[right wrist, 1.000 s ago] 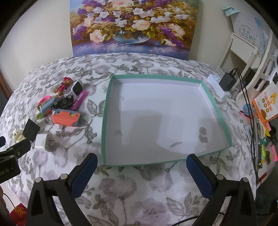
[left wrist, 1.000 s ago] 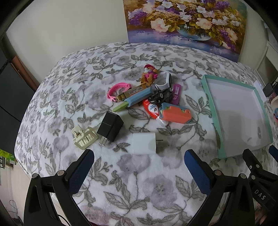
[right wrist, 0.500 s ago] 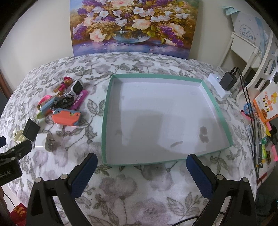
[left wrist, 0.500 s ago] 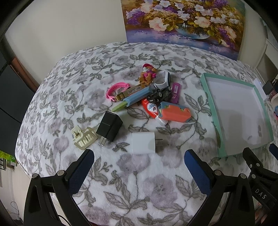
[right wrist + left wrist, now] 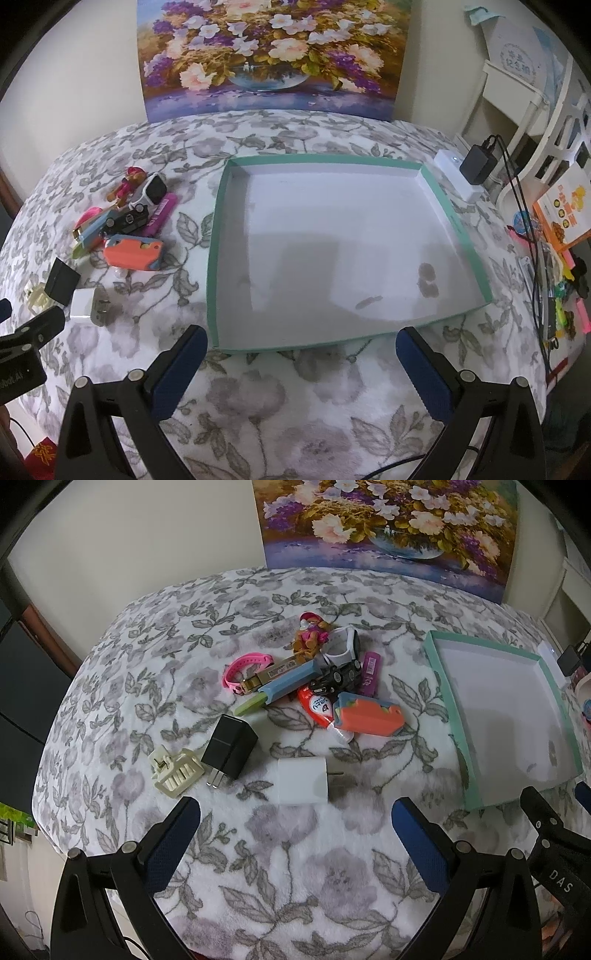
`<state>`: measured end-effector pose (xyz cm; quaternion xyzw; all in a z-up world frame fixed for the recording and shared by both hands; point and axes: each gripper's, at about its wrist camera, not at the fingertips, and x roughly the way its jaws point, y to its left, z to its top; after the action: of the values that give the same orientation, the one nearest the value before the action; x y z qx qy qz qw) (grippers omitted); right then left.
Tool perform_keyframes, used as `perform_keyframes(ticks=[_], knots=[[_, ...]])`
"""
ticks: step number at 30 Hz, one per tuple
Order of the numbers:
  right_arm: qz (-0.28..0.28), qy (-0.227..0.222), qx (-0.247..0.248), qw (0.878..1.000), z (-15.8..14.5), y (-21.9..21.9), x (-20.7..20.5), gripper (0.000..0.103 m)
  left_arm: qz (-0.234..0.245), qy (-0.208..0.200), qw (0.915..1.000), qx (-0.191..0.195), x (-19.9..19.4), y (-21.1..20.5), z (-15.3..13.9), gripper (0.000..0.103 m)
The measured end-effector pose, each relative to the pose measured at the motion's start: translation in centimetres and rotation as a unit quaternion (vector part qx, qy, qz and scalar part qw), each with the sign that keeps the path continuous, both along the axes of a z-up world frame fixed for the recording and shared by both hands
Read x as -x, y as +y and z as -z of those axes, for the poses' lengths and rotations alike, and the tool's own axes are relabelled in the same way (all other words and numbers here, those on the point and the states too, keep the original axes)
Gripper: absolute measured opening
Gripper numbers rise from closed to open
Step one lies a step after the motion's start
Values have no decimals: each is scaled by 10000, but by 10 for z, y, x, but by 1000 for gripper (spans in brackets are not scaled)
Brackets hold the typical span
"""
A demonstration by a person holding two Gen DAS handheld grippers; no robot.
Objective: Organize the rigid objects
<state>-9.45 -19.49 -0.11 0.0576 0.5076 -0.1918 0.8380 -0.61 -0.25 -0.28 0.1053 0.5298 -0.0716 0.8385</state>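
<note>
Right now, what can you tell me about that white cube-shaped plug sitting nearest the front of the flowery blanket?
The white cube-shaped plug looks like smooth glossy plastic with rounded edges. It lies on its side on the floral fleece blanket, its metal prongs pointing toward the teal-rimmed white tray; the right view shows two flat prongs. It lies apart from the black plug beside it, touching only the blanket. The open left gripper hovers just short of it.

bare blanket (image 5: 288, 853) before the white charger (image 5: 302, 781); tray (image 5: 218, 229) floor unobstructed.

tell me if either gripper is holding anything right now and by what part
Nothing is held. The left gripper and right gripper both hang open above the floral blanket, jaws apart.
</note>
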Motion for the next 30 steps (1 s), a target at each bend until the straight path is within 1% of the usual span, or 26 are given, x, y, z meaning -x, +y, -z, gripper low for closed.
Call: perform_keyframes(ticks=[11,30], knots=[[-22,48,-8,10000,2,2,-1,103,-44,93,9999,50,-2,3,1,103],[-58,95,-20,9999,3,3,-2,103,-20,89,10000,28,-2,0,2,103]])
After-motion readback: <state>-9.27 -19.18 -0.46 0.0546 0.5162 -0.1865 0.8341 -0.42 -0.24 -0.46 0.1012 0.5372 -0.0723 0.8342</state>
